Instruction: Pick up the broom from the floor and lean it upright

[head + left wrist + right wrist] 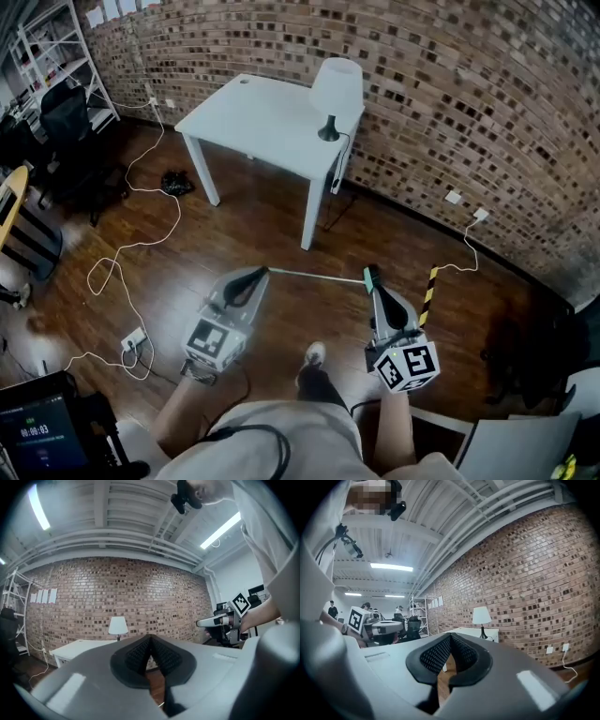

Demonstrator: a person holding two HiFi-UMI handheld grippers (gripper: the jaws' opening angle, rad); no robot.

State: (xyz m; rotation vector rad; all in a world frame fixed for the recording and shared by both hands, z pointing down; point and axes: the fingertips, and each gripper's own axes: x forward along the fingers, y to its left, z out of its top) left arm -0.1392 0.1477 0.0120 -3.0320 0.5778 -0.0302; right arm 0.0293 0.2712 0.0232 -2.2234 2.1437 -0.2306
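The broom lies on the wooden floor in the head view. Its thin pale handle [314, 275] runs left to right between my two grippers, with a green piece at its right end. A yellow-and-black striped part [428, 293] shows beyond the right gripper; I cannot tell whether it belongs to the broom. My left gripper [258, 274] [150, 641] is held level above the handle's left end, shut and empty. My right gripper [372, 277] [450, 639] hangs level over the handle's right end, also shut with nothing in it. Neither touches the broom.
A white table [253, 122] with a white lamp [336, 89] stands against the curved brick wall [450, 103]. Cables [122, 253] and a power strip [134, 339] lie on the floor at left. A dark chair [66, 117] and shelves stand at far left. My shoe [314, 354] is below the handle.
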